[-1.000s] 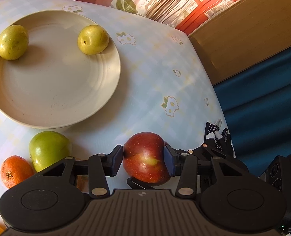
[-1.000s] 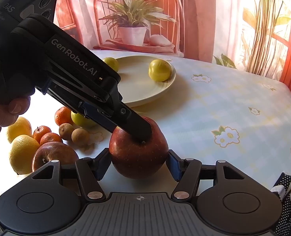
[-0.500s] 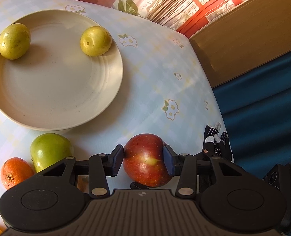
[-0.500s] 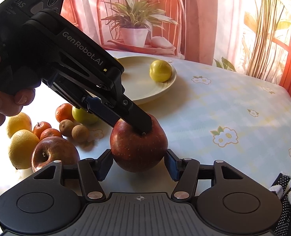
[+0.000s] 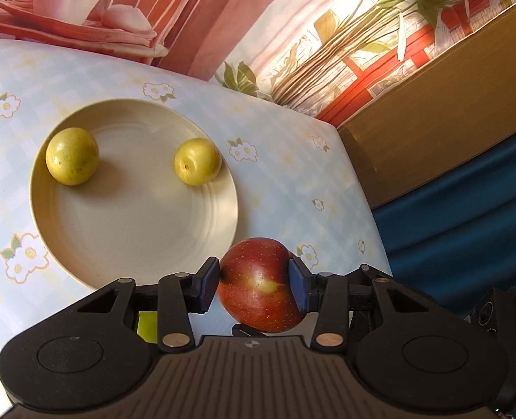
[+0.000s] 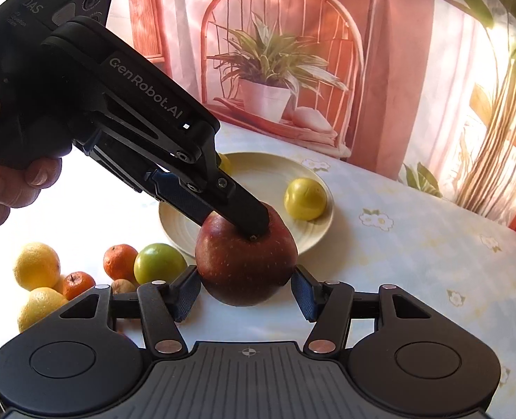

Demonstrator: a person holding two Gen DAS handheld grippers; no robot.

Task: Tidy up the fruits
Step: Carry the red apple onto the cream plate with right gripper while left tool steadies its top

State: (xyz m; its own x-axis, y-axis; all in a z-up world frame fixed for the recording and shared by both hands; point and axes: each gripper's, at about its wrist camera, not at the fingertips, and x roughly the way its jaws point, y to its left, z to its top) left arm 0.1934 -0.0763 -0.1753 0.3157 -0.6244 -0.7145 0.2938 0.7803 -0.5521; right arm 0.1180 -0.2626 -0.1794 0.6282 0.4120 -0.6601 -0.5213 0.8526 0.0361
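My left gripper [image 5: 254, 284] is shut on a red apple [image 5: 259, 286] and holds it above the table near the rim of a cream plate [image 5: 94, 244]. Two yellow-green fruits [image 5: 72, 156] [image 5: 197, 161] lie on the plate. In the right wrist view the same apple [image 6: 245, 258] hangs between the pads of my right gripper [image 6: 245, 295], which stand slightly apart from it, open. The left gripper's finger [image 6: 237, 209] presses on the apple's top.
A pile of fruit lies on the table's left: lemons [image 6: 36, 265], oranges [image 6: 120, 262], a green apple [image 6: 158, 263], a kiwi [image 6: 123, 285]. The flowered tablecloth [image 5: 292, 174] ends at the right edge, with a blue floor [image 5: 467, 227] beyond.
The left gripper has lifted the red apple off the table and carried it toward the plate. The right gripper's pads have come off the apple.
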